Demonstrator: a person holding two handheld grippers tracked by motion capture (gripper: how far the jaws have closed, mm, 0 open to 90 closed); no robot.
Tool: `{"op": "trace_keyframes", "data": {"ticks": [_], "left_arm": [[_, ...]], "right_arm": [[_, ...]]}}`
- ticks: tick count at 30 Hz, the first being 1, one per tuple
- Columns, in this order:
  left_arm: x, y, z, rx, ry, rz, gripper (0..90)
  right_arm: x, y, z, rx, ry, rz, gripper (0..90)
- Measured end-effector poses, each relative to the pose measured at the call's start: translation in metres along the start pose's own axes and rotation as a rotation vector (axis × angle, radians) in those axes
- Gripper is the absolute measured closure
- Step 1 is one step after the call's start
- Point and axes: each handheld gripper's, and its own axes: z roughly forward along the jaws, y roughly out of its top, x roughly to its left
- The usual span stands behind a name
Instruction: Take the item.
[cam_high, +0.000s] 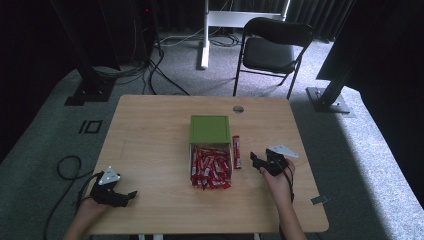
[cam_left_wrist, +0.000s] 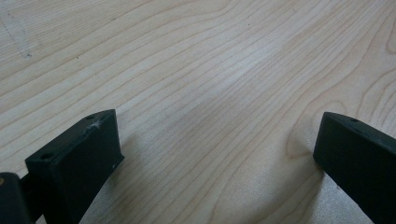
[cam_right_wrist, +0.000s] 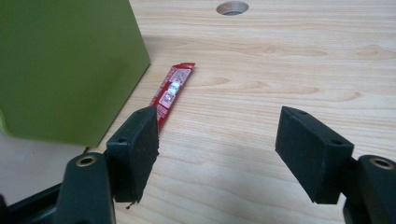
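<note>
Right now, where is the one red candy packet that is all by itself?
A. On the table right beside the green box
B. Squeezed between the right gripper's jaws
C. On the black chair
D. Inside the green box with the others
A: the single red packet lies flat on the table beside the green box, and the right gripper has open jaws with nothing between them.

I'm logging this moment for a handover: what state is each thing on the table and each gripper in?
Green box: lying on its side, mouth toward the person, red packets spilling out.
Packet pile: heaped on the table at the box's mouth.
Single red packet: flat on the table beside the box, unheld.
Right gripper: open, empty.
Left gripper: open, empty, over bare table.
</note>
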Motion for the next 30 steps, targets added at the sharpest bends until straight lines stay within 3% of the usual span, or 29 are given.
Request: {"op": "trace_keyframes", "data": {"ticks": [7,9,11,13,14,21,27,30], "left_arm": [[0.0,0.0,0.0,0.0,0.0,0.0,1.6],[0.0,0.0,0.0,0.0,0.0,0.0,1.6],[0.0,0.0,0.0,0.0,0.0,0.0,1.6],[0.0,0.0,0.0,0.0,0.0,0.0,1.6],[0.0,0.0,0.0,0.0,0.0,0.0,1.6],[0.0,0.0,0.0,0.0,0.0,0.0,1.6],[0.0,0.0,0.0,0.0,0.0,0.0,1.6],[0.0,0.0,0.0,0.0,0.0,0.0,1.6]], "right_arm": [[-0.011,-0.008,-0.007,0.005,0.011,-0.007,27.0],[-0.014,-0.011,-0.009,0.023,0.02,-0.031,23.8],[-0.018,-0.015,-0.011,0.059,0.04,-0.044,22.0],[-0.021,-0.019,-0.013,0.128,0.05,-0.006,21.9],[-0.021,-0.021,-0.013,0.143,0.053,-0.009,21.4],[-0.027,-0.027,-0.022,0.128,0.053,-0.024,21.5],[-0.034,-0.033,-0.031,0.172,0.074,-0.111,21.7],[-0.04,-0.036,-0.034,0.159,0.094,-0.15,21.6]]}}
